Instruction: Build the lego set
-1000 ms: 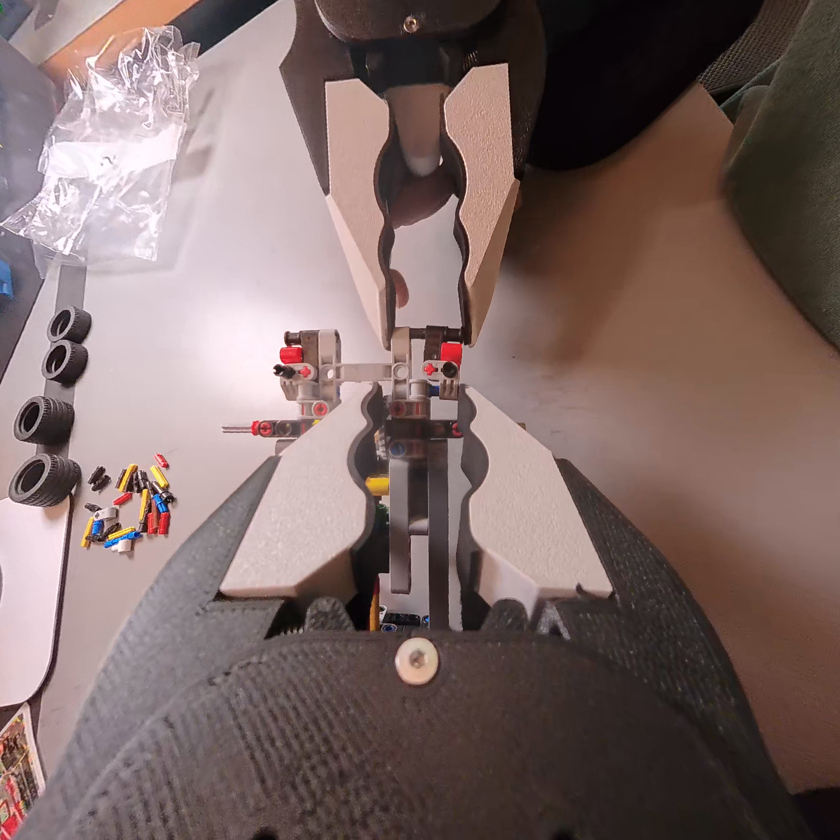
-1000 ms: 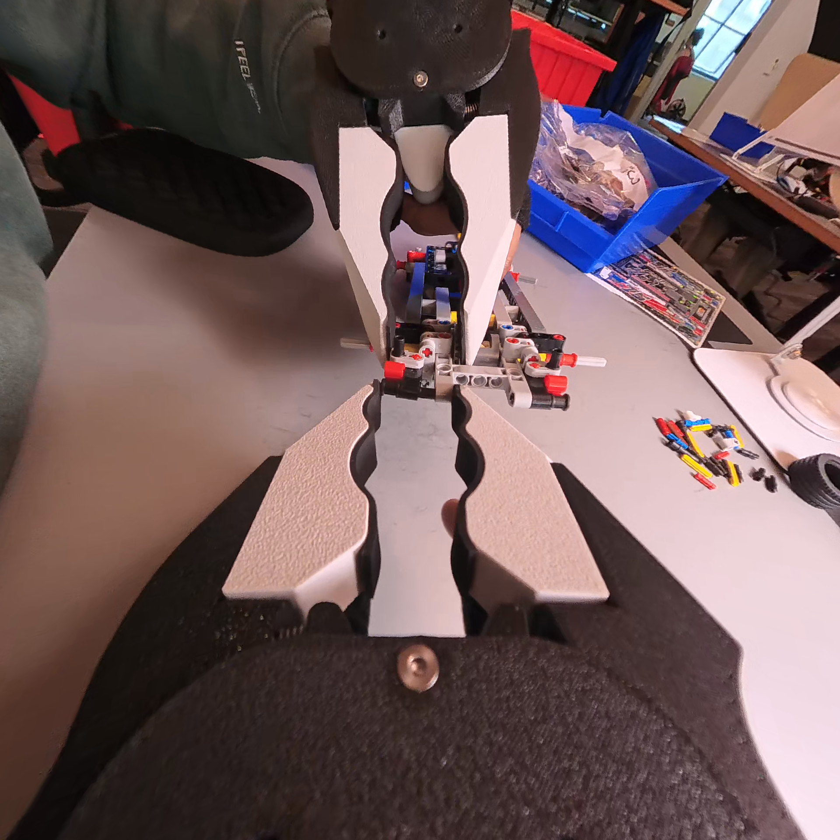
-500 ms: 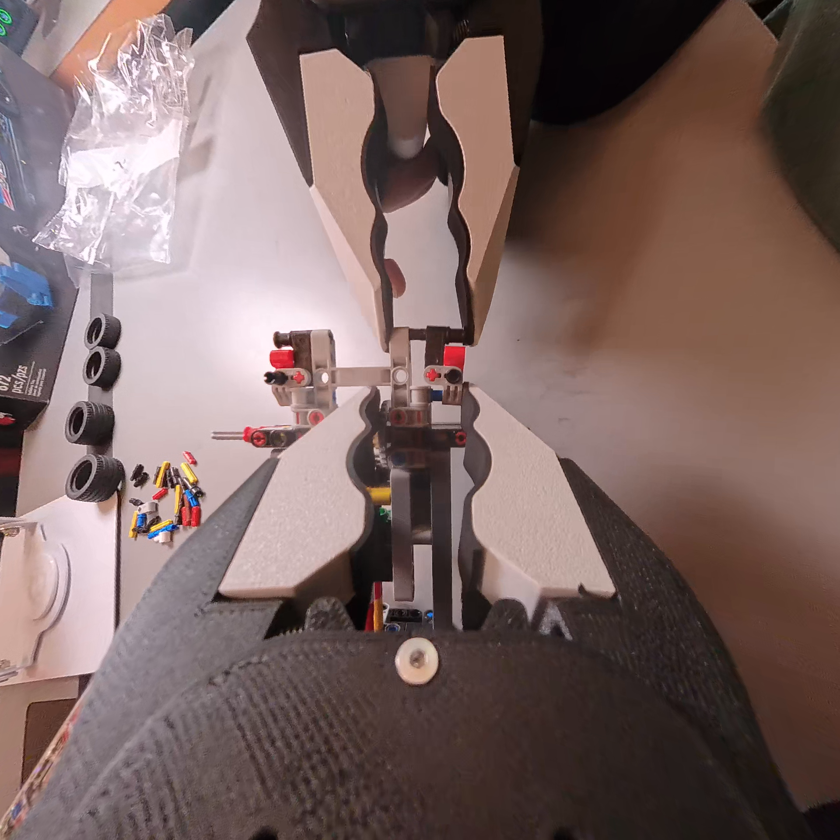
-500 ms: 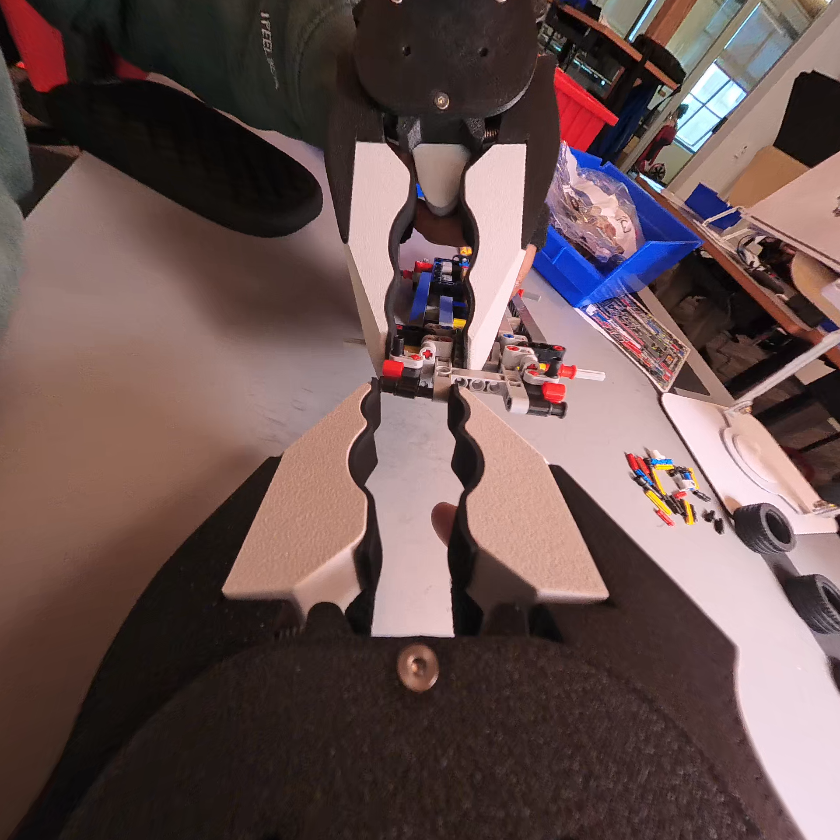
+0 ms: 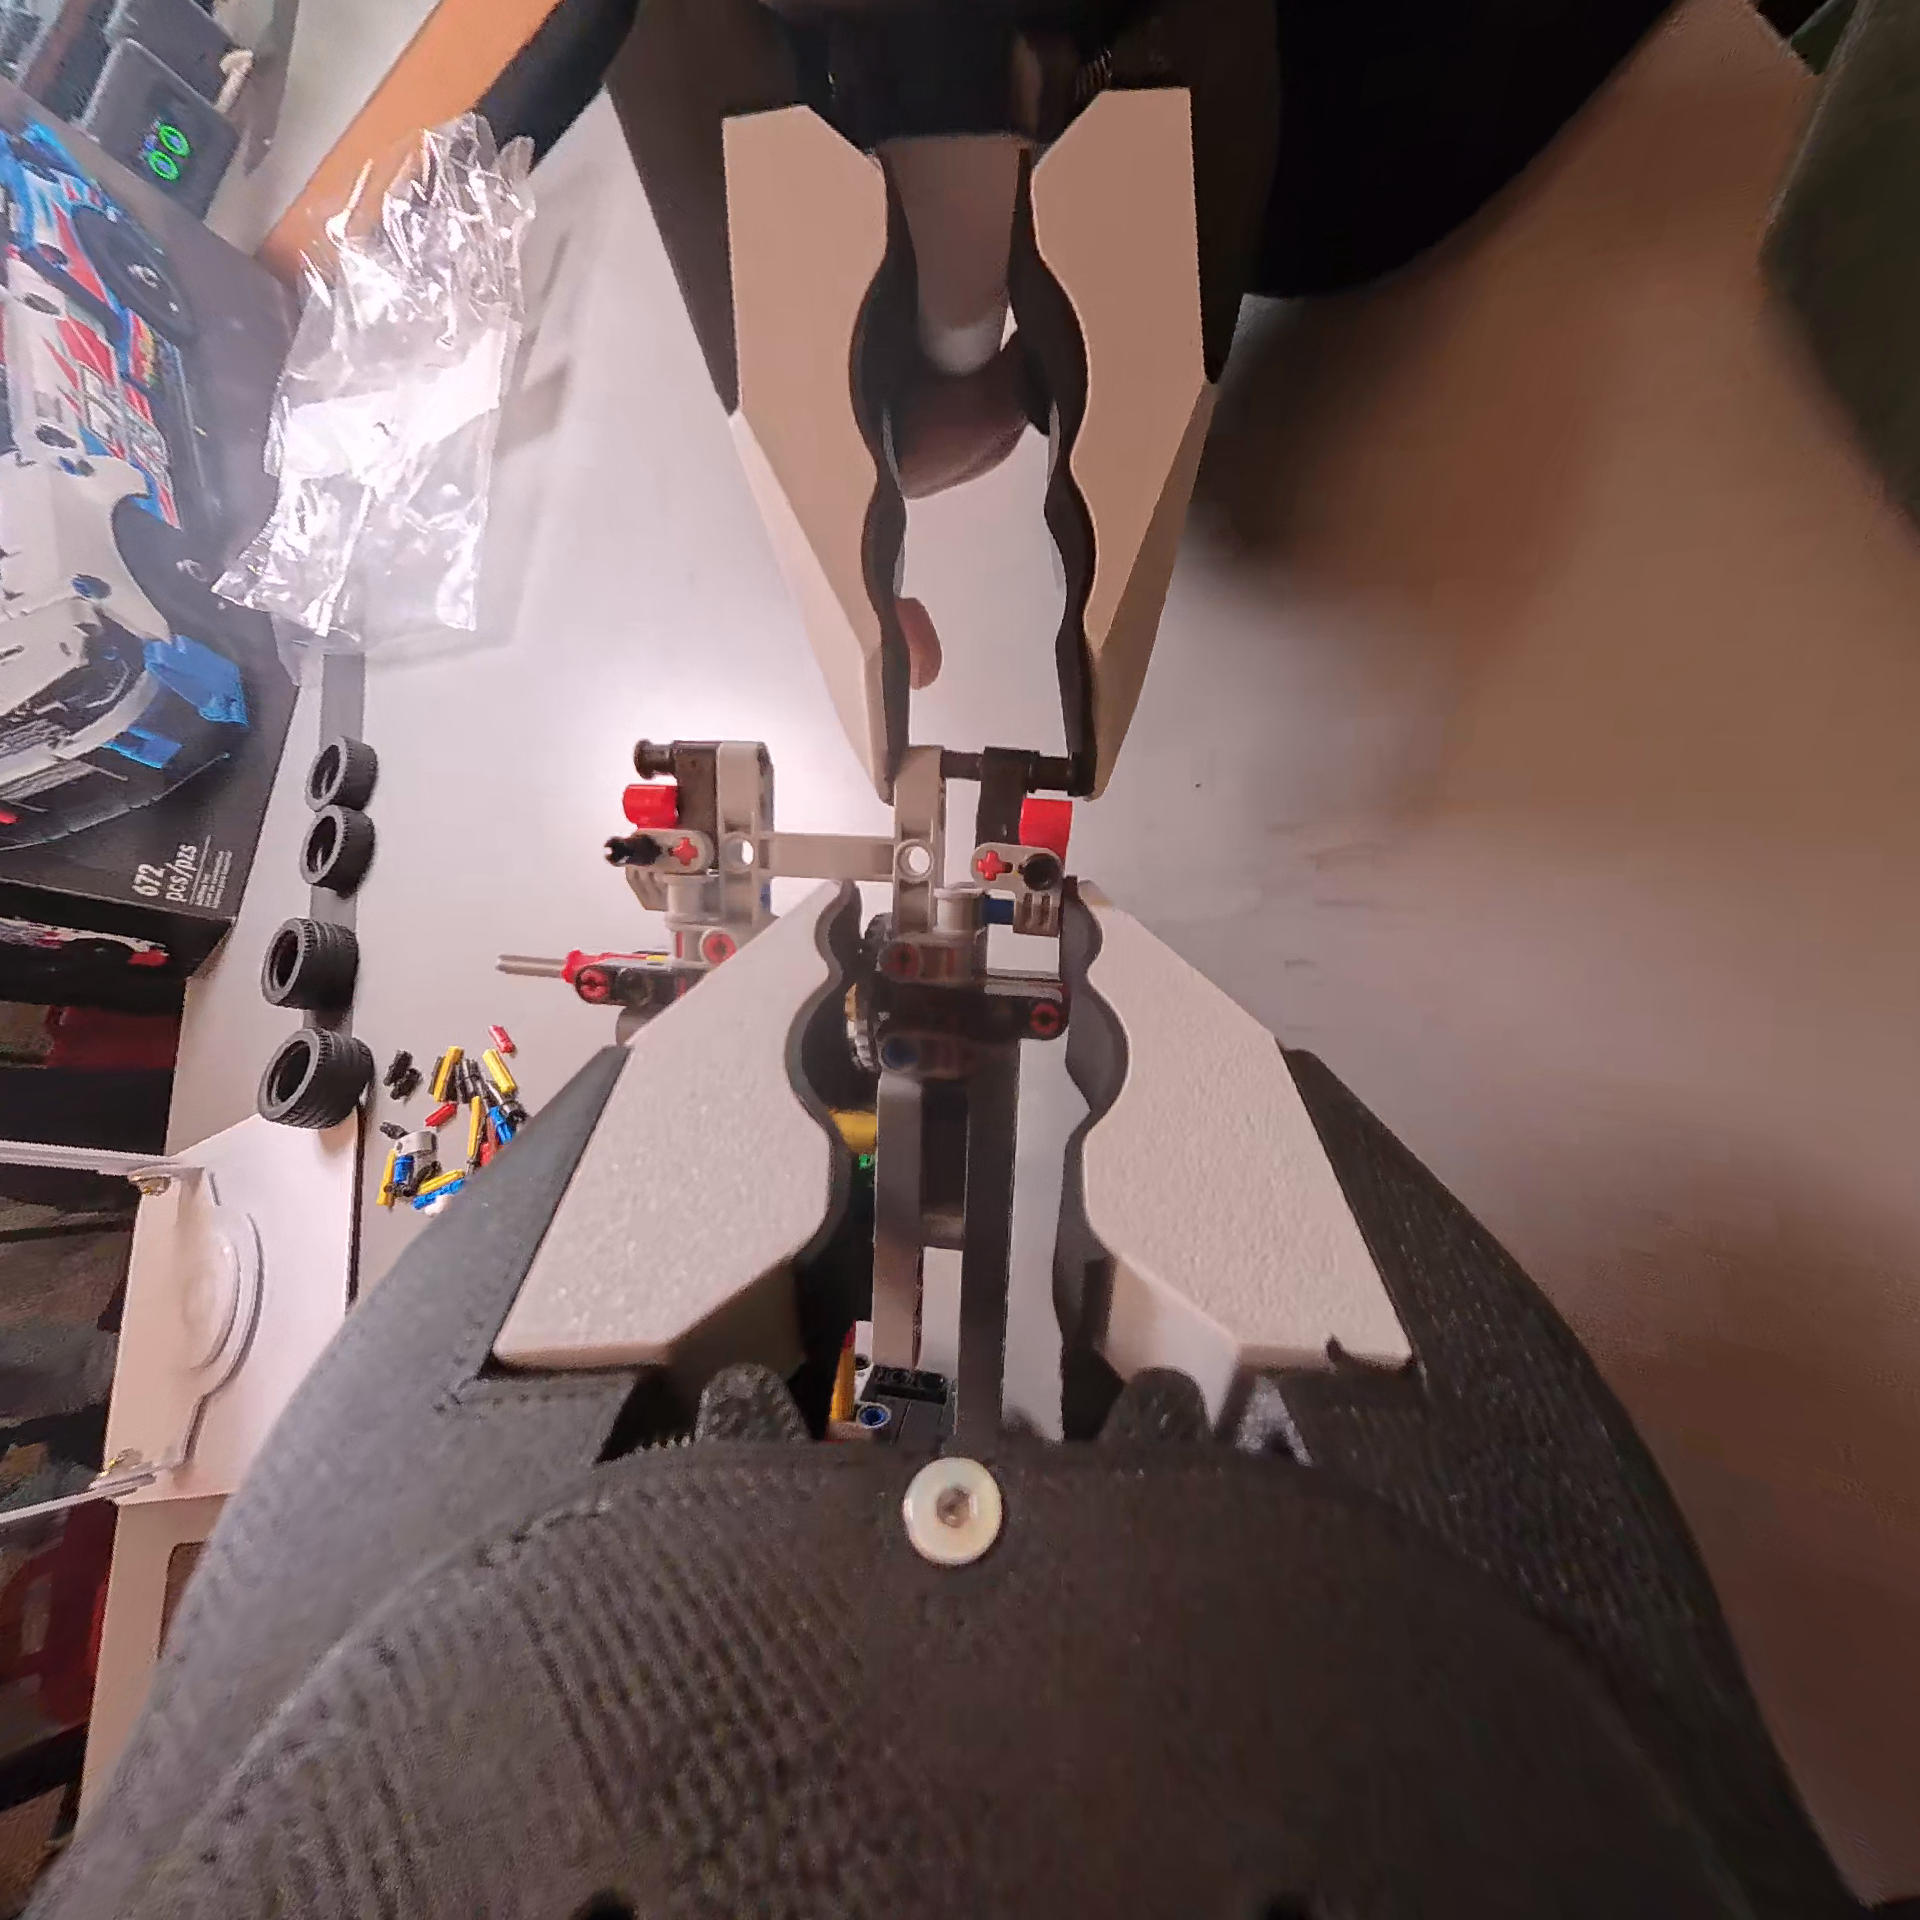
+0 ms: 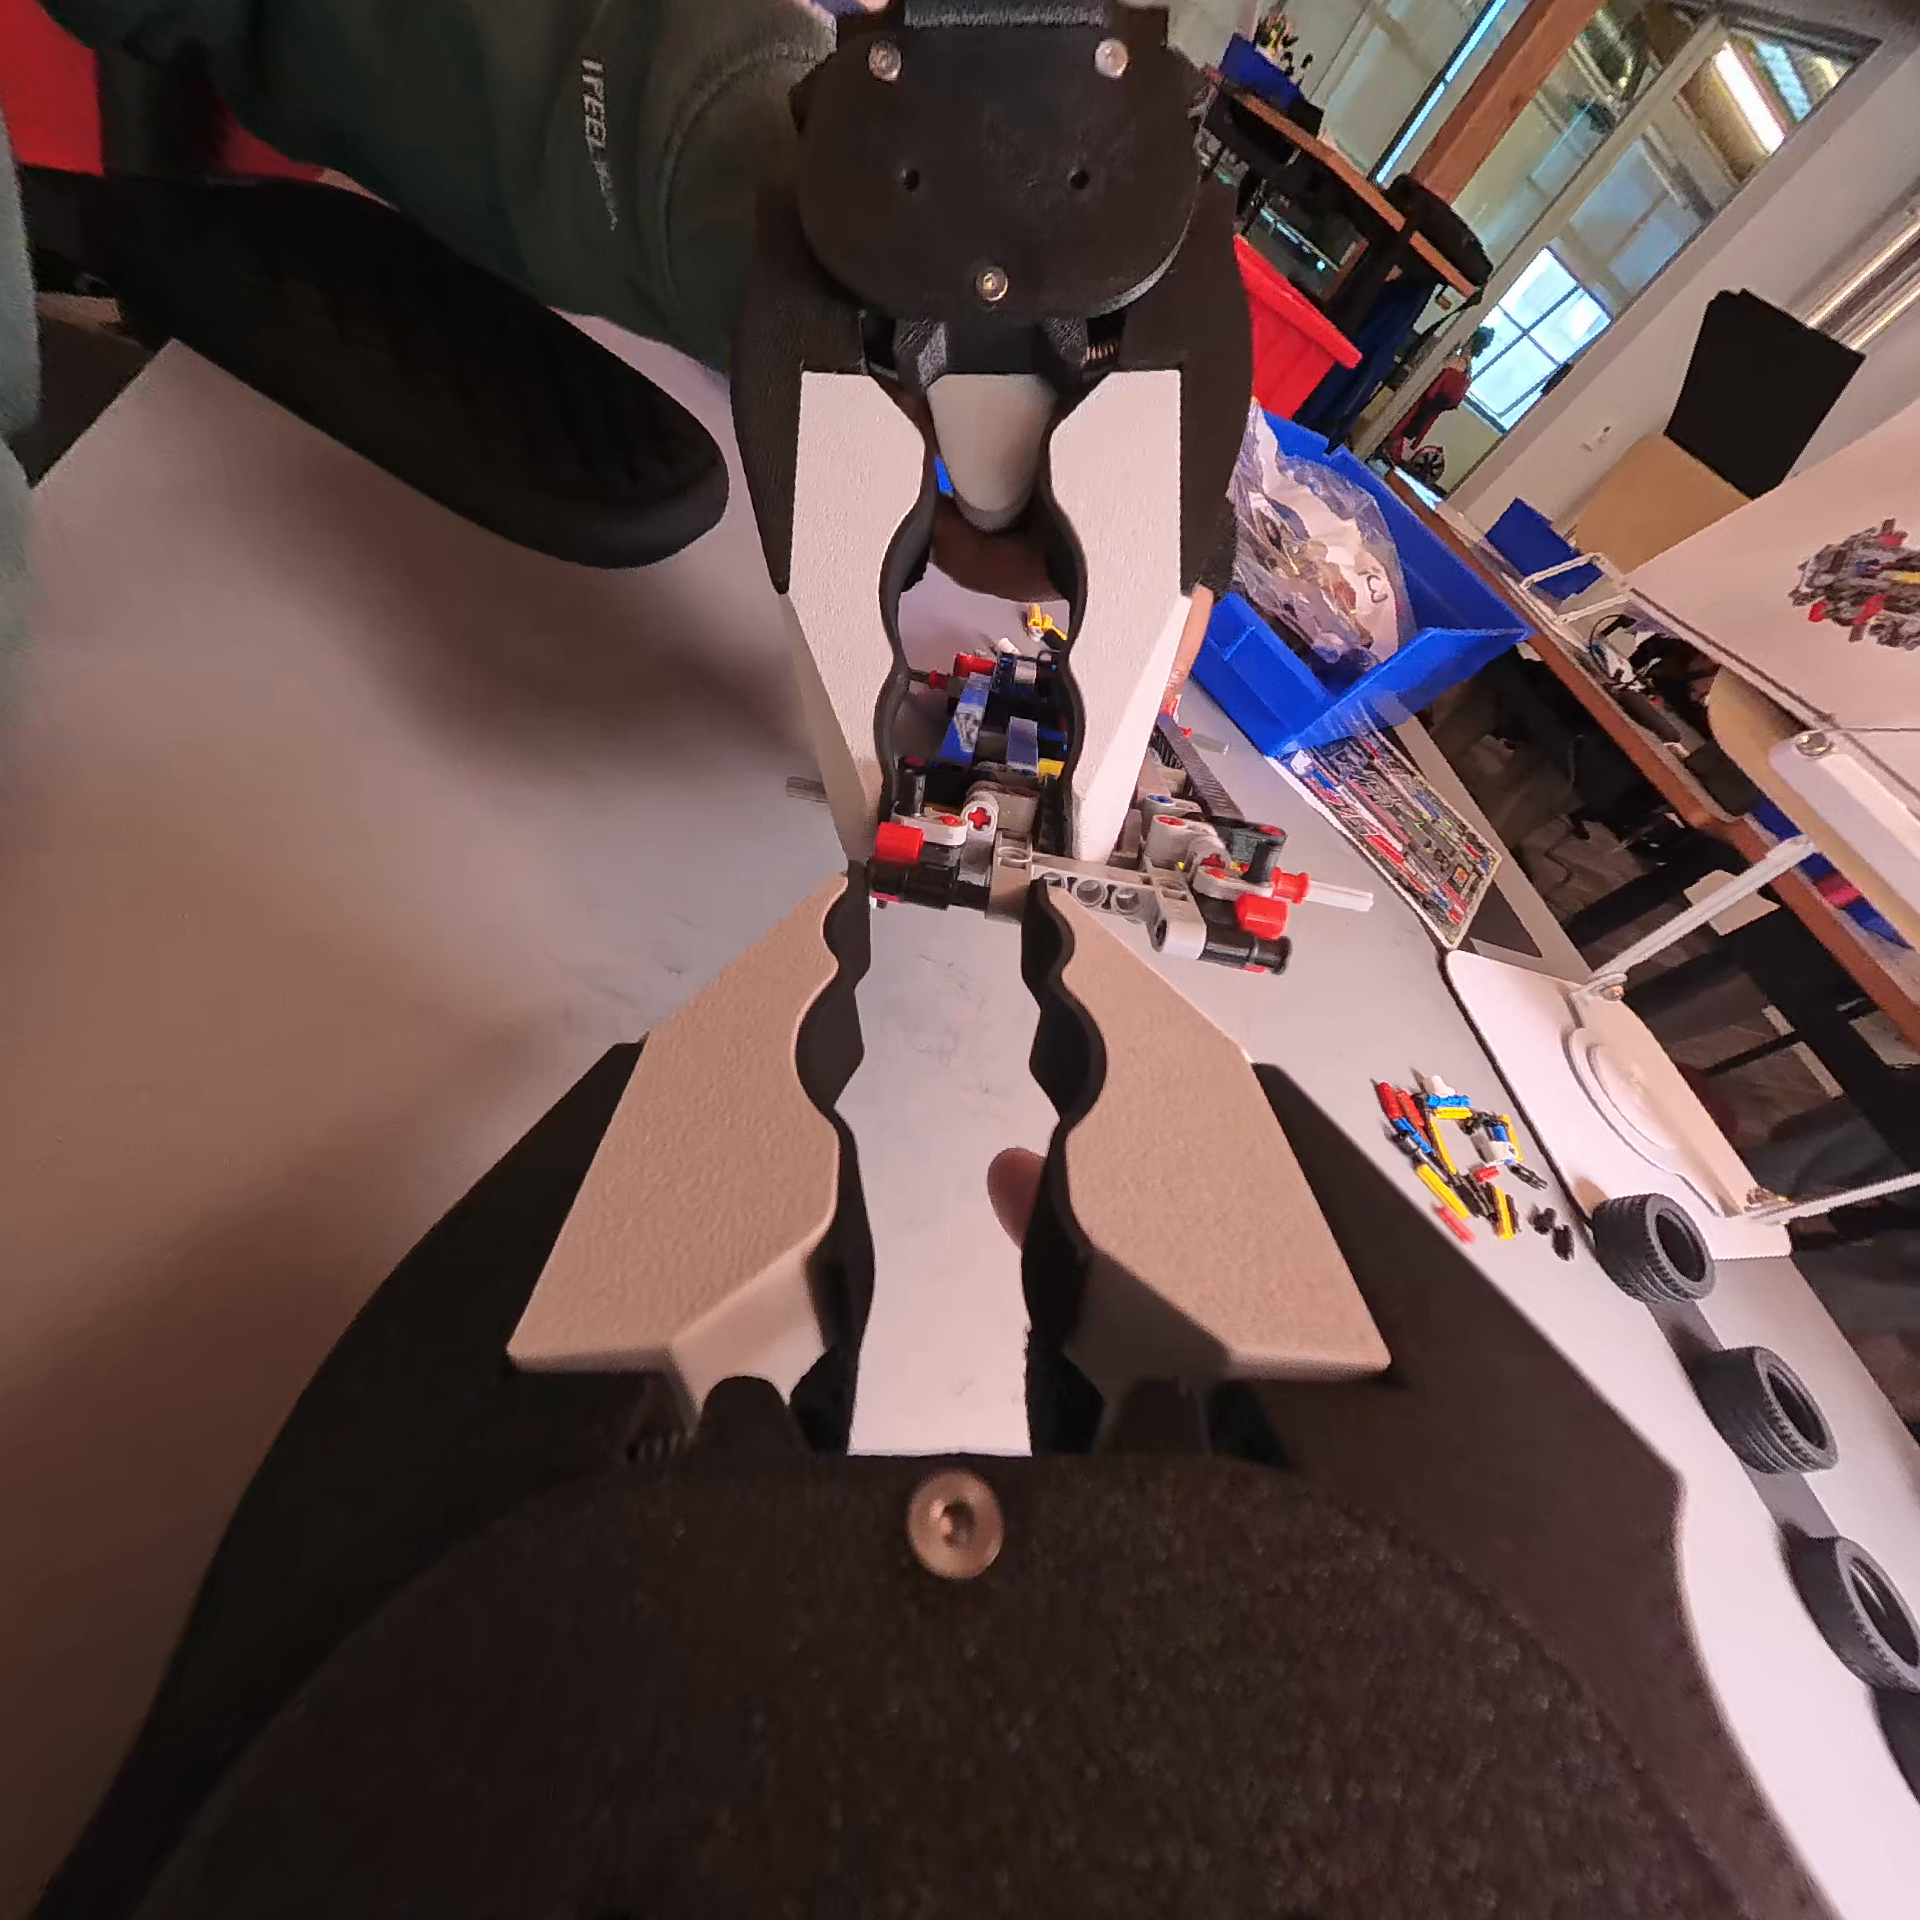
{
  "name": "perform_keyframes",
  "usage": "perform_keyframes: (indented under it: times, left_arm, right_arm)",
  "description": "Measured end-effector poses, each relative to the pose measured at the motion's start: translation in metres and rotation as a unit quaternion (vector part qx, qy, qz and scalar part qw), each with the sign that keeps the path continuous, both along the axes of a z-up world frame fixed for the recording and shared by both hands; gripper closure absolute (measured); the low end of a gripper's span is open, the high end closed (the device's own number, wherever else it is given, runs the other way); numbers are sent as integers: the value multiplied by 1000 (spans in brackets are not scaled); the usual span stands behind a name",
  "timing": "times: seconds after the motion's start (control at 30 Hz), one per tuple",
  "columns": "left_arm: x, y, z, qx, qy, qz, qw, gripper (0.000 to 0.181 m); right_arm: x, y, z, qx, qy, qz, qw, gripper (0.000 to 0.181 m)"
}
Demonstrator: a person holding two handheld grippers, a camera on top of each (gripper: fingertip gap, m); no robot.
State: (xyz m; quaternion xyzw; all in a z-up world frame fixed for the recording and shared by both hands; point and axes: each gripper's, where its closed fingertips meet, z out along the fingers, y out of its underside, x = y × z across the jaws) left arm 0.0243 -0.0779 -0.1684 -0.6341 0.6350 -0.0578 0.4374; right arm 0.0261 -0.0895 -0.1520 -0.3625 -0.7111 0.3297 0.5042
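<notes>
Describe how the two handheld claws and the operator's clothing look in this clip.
Both match: the left claw and right claw each have two pale grey, wedge-shaped fingers with wavy black inner pads, set in a black textured body with a silver screw in the middle. No cables show. The person's sleeve is dark green with small pale lettering.

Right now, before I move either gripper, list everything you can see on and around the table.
Lego chassis: one, grey, black, red, held between both grippers
Loose pins: one small pile, red, yellow, blue, black, beside chassis
Tyres: four, black, in a row near pins
Plastic bag: one, clear, empty, far side
Set box: one, dark, table edge
Blue bin: one, holding bagged parts
Instruction booklet: one, beside bin
Left gripper: shut on chassis
Right gripper: closed on the chassis's end
</notes>
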Motion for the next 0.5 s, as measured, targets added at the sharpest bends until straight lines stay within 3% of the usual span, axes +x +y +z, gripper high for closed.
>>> perform_keyframes:
  times: [0.03, 0.5]
  left_arm:
    - [0, -1, 1, 4, -8, 1, 1000, 145]
    - [2, -2, 4, 60, -41, 26, 997, 144]
  right_arm:
    - [0, -1, 1, 3, 2, 0, 1000, 155]
    - [0, -5, 2, -1, 28, 15, 999, 155]
